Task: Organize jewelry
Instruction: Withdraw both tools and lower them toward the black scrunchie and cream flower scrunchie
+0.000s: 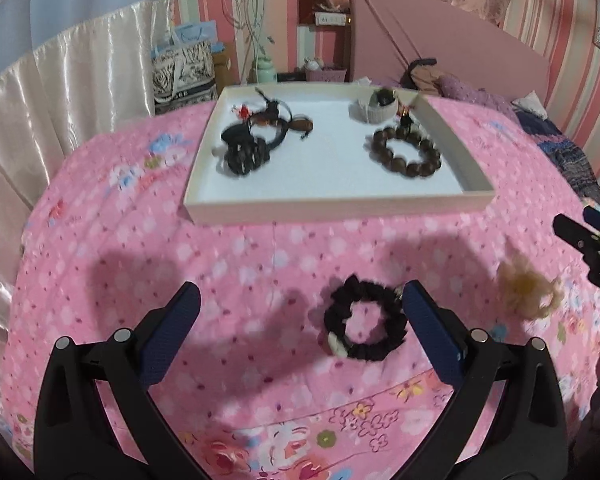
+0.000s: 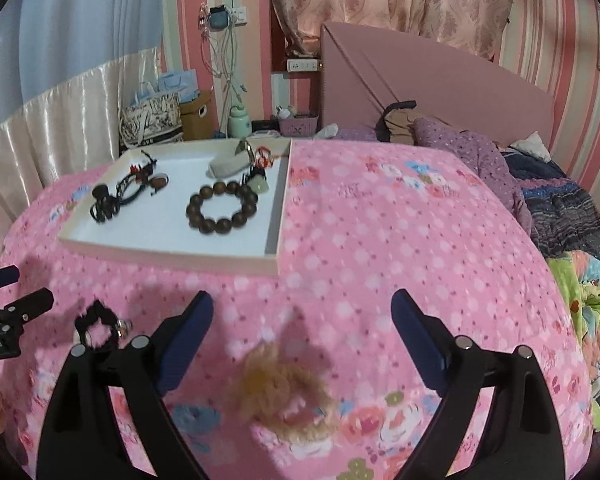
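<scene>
A white shallow tray [image 1: 336,210] [image 2: 172,254] lies on the pink bedspread. It holds a brown bead bracelet [image 1: 406,150] [image 2: 222,208], a black claw clip with cord pieces [image 1: 246,148] [image 2: 108,200] and a white band [image 1: 374,112] [image 2: 230,166]. A black scrunchie [image 1: 364,322] [image 2: 98,328] lies on the bedspread; my open, empty left gripper [image 1: 302,298] hovers just above it, its right finger beside it. A fuzzy tan scrunchie [image 1: 530,288] [image 2: 284,392] lies between and below the fingers of my open, empty right gripper [image 2: 302,306].
The pink floral bedspread [image 2: 400,240] covers the bed. A pink headboard [image 2: 420,92], purple bedding [image 2: 460,144] and a green quilt [image 2: 592,292] lie to the right. Satin curtains [image 1: 60,92], bags and boxes stand beyond the far left edge.
</scene>
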A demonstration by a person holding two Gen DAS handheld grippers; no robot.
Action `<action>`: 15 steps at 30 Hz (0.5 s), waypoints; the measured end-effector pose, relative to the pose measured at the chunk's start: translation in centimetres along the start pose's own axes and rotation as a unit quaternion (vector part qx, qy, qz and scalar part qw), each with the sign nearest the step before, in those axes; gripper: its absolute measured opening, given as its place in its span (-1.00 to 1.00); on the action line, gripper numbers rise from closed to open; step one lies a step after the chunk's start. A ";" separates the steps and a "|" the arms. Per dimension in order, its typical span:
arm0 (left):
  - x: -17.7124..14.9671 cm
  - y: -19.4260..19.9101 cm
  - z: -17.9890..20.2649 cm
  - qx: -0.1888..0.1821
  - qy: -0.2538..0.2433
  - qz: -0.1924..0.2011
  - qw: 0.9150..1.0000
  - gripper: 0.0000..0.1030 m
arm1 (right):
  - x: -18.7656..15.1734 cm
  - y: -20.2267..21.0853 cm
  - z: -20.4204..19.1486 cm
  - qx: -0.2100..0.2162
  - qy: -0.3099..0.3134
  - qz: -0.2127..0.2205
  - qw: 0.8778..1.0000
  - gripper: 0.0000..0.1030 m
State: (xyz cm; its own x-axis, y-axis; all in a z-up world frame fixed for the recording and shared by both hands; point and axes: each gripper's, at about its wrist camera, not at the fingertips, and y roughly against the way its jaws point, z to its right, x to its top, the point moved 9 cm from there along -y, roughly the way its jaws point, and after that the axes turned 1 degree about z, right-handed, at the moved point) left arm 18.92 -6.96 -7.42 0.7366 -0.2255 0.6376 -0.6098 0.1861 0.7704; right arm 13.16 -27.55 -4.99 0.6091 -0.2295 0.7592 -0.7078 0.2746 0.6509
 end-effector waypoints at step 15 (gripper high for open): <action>-2.5 -2.6 0.0 -0.005 0.010 -0.020 1.000 0.94 | -5.2 -2.2 -0.3 -0.010 0.017 -0.050 0.999 0.75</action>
State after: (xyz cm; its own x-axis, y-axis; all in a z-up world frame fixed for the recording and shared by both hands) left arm 18.62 -6.84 -11.02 0.7662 -0.2135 0.6061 -0.5769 0.1870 0.7951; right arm 11.66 -26.65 -10.34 0.6881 -0.2239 0.6902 -0.6364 0.2707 0.7223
